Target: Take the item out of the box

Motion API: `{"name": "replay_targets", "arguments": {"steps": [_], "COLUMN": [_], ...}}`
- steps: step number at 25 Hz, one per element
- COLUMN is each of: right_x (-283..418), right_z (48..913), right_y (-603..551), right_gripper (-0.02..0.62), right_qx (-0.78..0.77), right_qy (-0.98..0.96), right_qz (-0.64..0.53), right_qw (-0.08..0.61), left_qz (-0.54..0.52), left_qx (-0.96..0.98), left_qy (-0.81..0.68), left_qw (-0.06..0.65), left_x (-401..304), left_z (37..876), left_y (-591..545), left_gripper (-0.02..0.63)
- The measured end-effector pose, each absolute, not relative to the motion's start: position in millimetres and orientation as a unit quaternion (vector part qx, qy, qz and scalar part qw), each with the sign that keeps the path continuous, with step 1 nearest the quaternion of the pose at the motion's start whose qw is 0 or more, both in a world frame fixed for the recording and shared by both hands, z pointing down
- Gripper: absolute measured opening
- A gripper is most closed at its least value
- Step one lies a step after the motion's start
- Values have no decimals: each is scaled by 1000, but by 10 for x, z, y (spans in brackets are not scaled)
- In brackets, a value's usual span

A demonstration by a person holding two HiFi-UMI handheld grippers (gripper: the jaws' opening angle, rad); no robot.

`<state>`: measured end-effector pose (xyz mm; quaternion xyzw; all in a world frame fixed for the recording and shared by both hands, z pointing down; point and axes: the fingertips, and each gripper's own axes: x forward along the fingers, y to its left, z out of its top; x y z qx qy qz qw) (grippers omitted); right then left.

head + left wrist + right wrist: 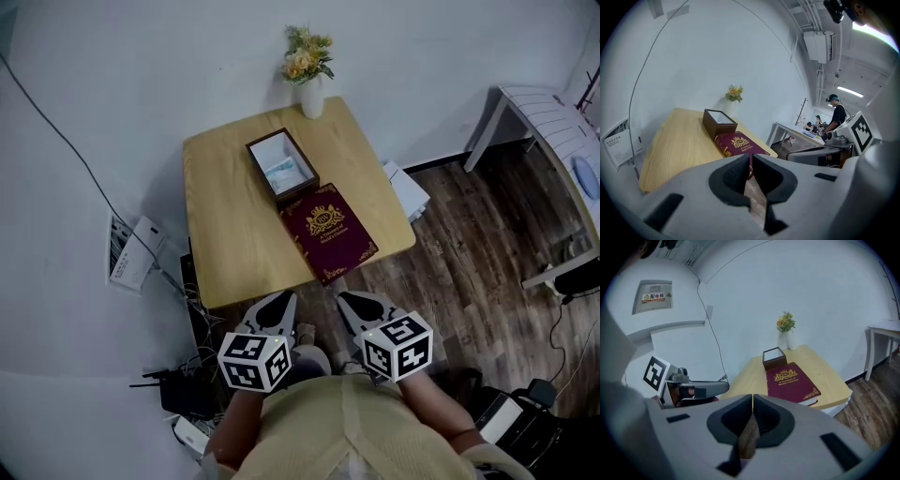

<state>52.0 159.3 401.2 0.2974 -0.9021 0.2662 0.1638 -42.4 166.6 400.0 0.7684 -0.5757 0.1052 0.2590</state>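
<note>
A dark brown open box (281,167) stands on the small wooden table (220,225); inside it lies a white and teal item (281,173). Against its near side lies a flat maroon cover with a gold crest (328,232), overhanging the table's front edge. My left gripper (278,302) and right gripper (354,302) hang side by side below the table's near edge, well short of the box. Both are shut with nothing between the jaws. The left gripper view shows the left gripper (751,159), the box (719,122) and the cover (739,143); the right gripper view shows the right gripper (753,399), box (774,357) and cover (791,380).
A white vase of flowers (307,75) stands at the table's far edge. Cables, a router (183,394) and a white carton (131,251) lie on the floor at left. A white bench (548,122) stands at right. People (836,115) are far off.
</note>
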Motion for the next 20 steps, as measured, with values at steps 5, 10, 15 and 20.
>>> {"name": "replay_targets", "arguments": {"steps": [5, 10, 15, 20], "right_x": [341, 95, -131, -294], "right_z": [4043, 4069, 4077, 4070], "right_y": [1345, 1159, 992, 823], "right_gripper": [31, 31, 31, 31], "right_qx": [308, 306, 310, 319], "right_qy": [-896, -894, -891, -887], "right_qz": [268, 270, 270, 271], "right_qw": [174, 184, 192, 194], "left_qz": [105, 112, 120, 125], "left_qx": [778, 782, 790, 798], "left_qy": [-561, -550, -533, -519], "left_qw": [261, 270, 278, 279], "left_x": [-595, -788, -963, -1103], "left_z": [4014, 4074, 4132, 4156], "left_y": [1372, 1165, 1000, 847], "left_gripper": [37, 37, 37, 37]}}
